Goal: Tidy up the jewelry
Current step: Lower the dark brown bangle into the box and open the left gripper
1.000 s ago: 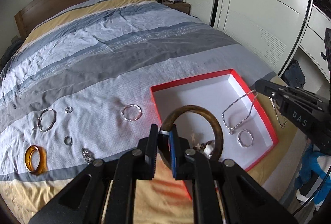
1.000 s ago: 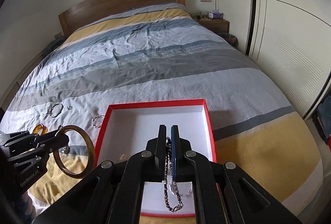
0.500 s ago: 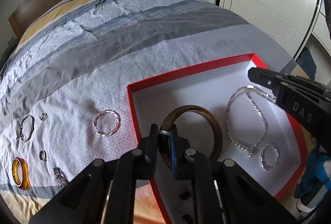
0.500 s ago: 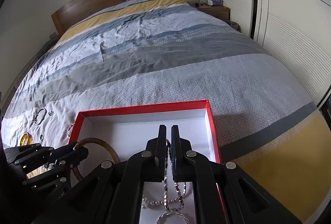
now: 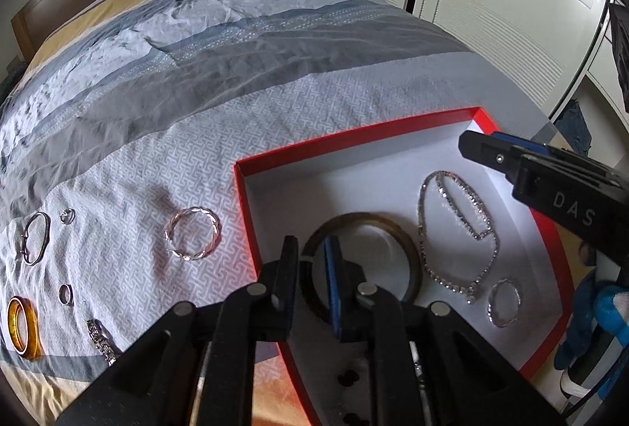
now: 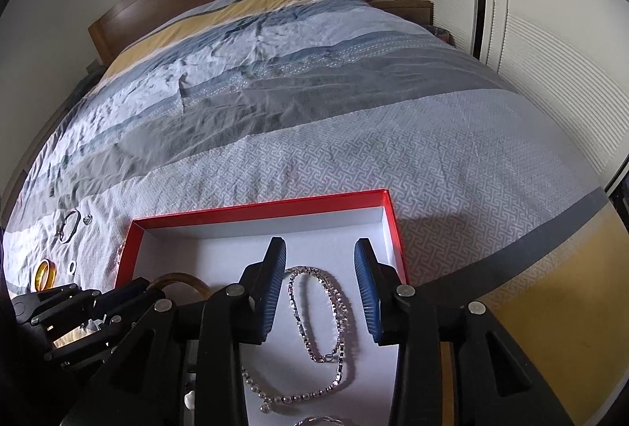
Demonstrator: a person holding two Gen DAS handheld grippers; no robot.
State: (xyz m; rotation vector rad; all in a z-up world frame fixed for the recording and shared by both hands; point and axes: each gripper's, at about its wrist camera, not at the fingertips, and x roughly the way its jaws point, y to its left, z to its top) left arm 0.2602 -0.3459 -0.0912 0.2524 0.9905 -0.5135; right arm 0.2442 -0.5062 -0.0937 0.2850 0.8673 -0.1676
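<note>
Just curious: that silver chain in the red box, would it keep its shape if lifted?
Probably not. The chain lies in loose, kinked loops on the box floor, so it likely dangles limp. Its fine links look light, and might slip between pads.

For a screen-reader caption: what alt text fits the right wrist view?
Right tongs opening above a silver chain lying in a red-rimmed white box on a striped bedspread; nothing is between the pads. Left tongs sit lower left.

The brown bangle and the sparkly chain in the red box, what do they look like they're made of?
Brown bangle: probably wood or horn, maybe resin; dull mottled brown, thick, no glint.
Sparkly chain: silver-coloured metal, seemingly set with tiny clear stones; it lies limp and glitters point by point.
Red box: looks like cardboard, glossy red outside, matte white inside.
</note>
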